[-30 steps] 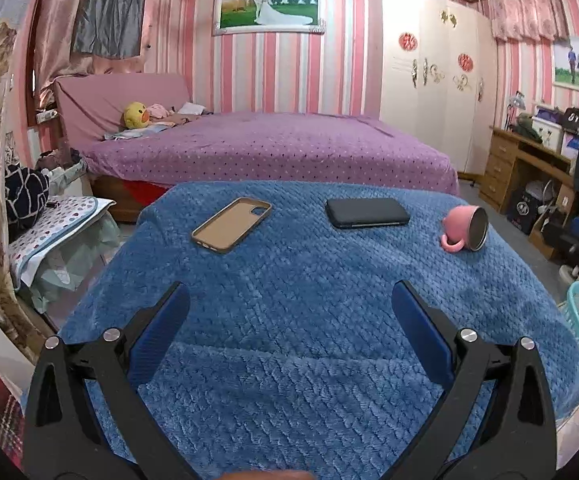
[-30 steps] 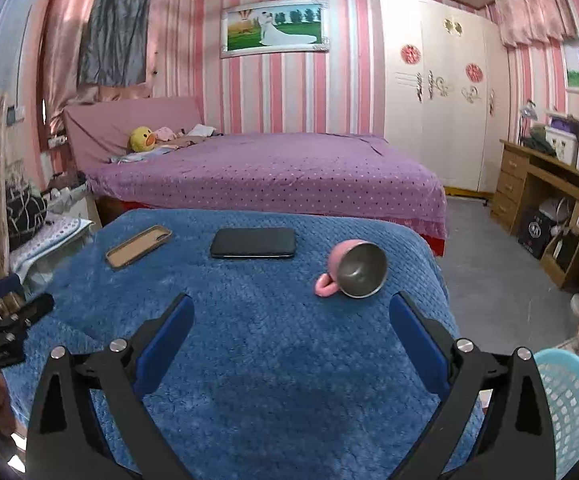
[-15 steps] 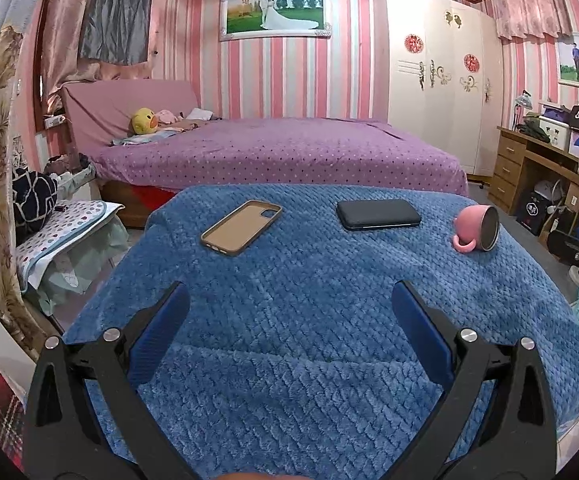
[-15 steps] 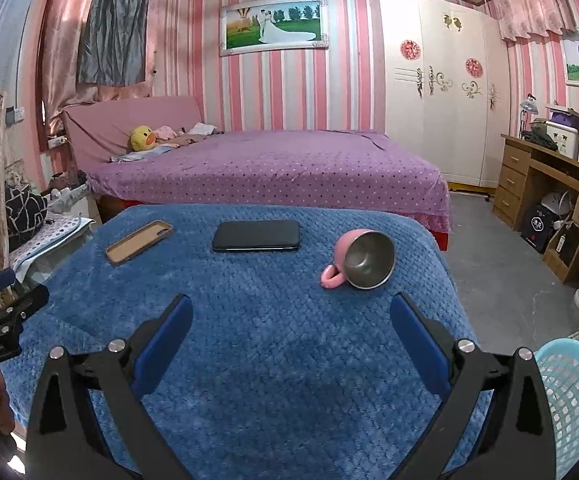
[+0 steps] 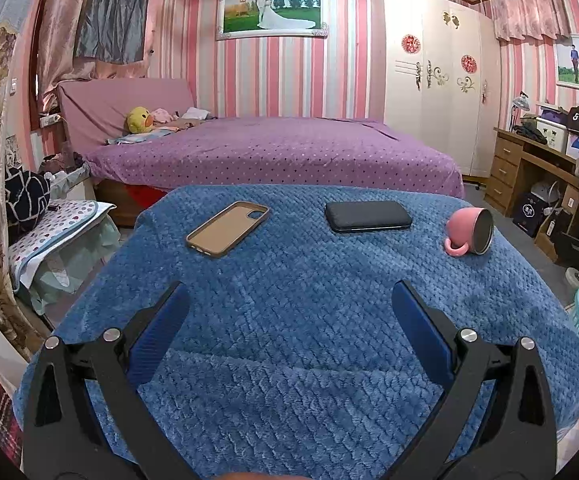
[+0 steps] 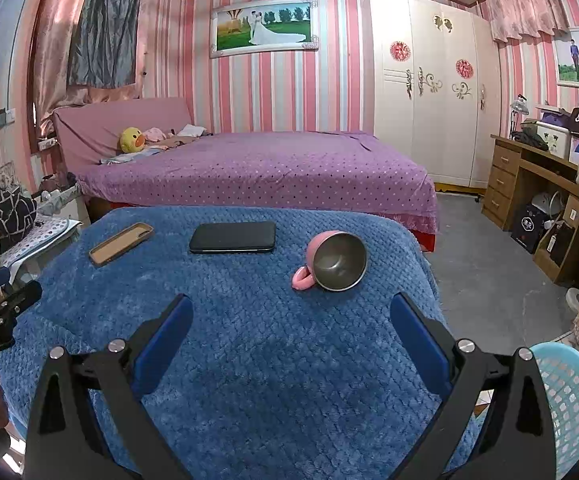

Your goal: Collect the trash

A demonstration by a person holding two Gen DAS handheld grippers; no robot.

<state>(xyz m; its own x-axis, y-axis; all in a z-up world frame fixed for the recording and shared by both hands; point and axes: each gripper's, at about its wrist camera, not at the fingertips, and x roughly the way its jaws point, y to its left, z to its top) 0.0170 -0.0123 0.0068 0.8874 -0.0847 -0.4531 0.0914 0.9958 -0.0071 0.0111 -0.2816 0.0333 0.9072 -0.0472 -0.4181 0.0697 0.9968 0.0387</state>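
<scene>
Both views had edged slightly nearer the worktop [image 5: 289,320] over the last second; the items on it had not shifted. Left tongs [image 5: 289,312] hovered over the near part of the blue quilted cover, blades spread wide apart and gripping nothing. Right tongs [image 6: 289,320] hovered likewise over the near right part, also spread wide and empty. From the right wrist view the left tongs appeared at the far left edge, beside the worktop's left side.

A light blue basket [image 6: 569,400] stood on the floor just beside the worktop's near right corner, partly hidden behind the right tongs; what it contained could not be seen.

Further back on the worktop, three items lay in a rough row, well apart from both tongs. A pink cup [image 6: 335,262] lay tipped on its side at the right, handle touching the cover, its metal-lined mouth facing the right tongs. A dark phone [image 6: 233,237] lay flat in the middle. A tan phone case [image 5: 227,229] lay at the left, open side up, set at an angle.

Beyond the worktop stood a bed [image 5: 281,152] with a purple dotted cover and a yellow plush duck [image 5: 139,119] near its headboard. A white wardrobe [image 6: 425,92] and a wooden desk [image 6: 529,184] stood at the right.
</scene>
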